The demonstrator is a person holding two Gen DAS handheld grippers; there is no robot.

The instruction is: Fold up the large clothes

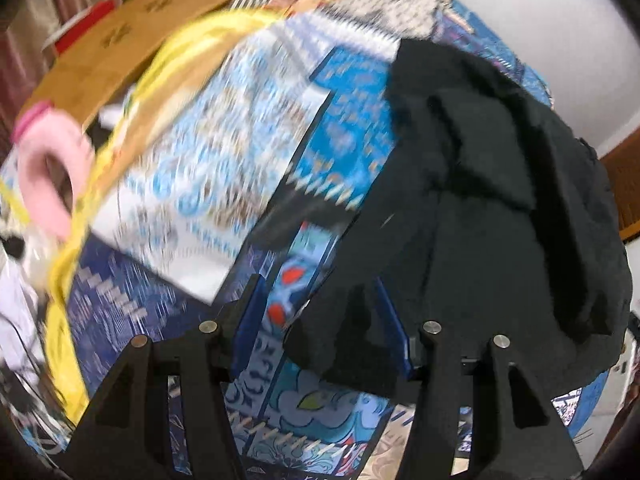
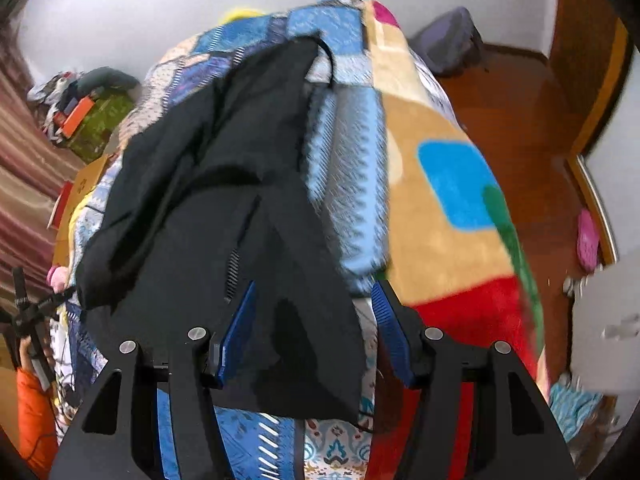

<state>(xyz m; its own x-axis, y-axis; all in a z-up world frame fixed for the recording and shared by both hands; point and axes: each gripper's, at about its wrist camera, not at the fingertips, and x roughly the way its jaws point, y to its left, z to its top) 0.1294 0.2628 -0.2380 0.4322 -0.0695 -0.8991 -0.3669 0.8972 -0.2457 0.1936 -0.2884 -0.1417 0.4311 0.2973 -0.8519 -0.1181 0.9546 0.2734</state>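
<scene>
A large black garment lies rumpled on a bed covered with a patterned blue blanket. In the left wrist view my left gripper is open, its blue-padded fingers spread, and the garment's near edge hangs between them and over the right one. In the right wrist view the same black garment stretches away from me. My right gripper is open, and the garment's near corner lies between the spread fingers.
A tan, blue and red blanket covers the bed's right side. Cardboard boxes and a pink ring-shaped object sit at the left. Wooden floor lies to the right, and a tripod stands at the left.
</scene>
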